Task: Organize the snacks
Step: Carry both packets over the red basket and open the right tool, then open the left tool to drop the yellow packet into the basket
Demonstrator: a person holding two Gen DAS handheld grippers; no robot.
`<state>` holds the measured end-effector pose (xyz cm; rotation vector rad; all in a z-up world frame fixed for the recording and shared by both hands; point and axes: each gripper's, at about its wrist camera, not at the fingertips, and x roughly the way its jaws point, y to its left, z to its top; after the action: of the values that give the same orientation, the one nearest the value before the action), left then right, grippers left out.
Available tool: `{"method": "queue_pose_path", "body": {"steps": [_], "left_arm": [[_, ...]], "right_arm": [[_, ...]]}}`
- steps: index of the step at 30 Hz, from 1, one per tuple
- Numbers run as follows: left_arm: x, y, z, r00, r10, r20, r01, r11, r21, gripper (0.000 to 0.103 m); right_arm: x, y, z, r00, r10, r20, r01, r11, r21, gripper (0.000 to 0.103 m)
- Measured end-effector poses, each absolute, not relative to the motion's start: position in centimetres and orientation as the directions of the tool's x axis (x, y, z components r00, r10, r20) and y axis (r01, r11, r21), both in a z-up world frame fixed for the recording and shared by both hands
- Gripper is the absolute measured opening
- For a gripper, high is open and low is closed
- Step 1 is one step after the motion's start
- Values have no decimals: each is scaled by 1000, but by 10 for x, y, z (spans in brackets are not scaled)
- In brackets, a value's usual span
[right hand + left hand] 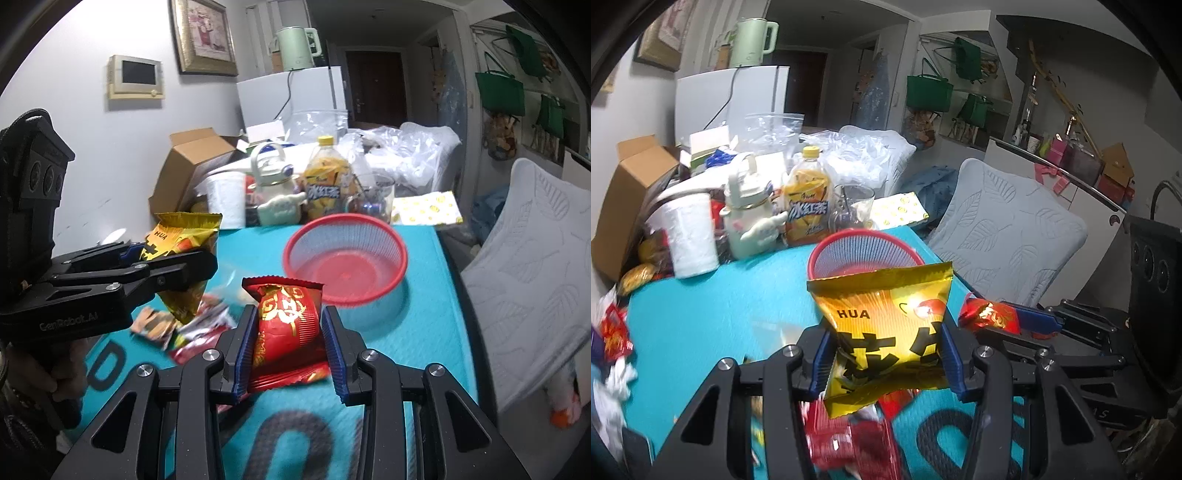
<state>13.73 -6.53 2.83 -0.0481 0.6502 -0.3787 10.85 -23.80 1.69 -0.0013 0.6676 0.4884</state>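
Note:
My left gripper (pixel 884 356) is shut on a yellow snack bag (pixel 886 325) and holds it above the teal mat, just in front of the red mesh basket (pixel 864 240). It also shows at the left of the right wrist view (pixel 173 254). My right gripper (pixel 290 347) is shut on a red snack packet (pixel 286 321), lifted over the mat short of the basket (pixel 345 262), which looks empty. The red packet also shows in the left wrist view (pixel 988 314). Several loose snack packets (pixel 192 328) lie on the mat below the left gripper.
Behind the basket stand a yellow iced tea bottle (pixel 327 184), a white jug (pixel 275 192), a paper roll (pixel 225 199), a glass (pixel 373 199) and a cardboard box (pixel 184 166). A grey cushioned chair (pixel 535 266) is at the right edge of the table.

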Motion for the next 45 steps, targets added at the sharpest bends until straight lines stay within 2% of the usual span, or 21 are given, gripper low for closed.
{"method": "queue_pose_path", "body": {"steps": [11,24,42,45], "left_arm": [[217,-85,24,697,-348,-627,349,928,-127,49],[303,-102,-14,646,-291,-706,320,942,-96,49],[343,-115,-49,597,-209,-775,288,957,-36,51],[344,-112,-50,589,-190,-785,266,963,-33,52]], "right_arm": [[184,-244,24,709,385,-590,-419,904,86,35],[272,-246,-3,680,345,-647,-403,913,64,35],[314,-251,-44,637,293,-713,-349,934,73,36],[314,-253,-42,637,282,-718,-338,939,69,43]]}}
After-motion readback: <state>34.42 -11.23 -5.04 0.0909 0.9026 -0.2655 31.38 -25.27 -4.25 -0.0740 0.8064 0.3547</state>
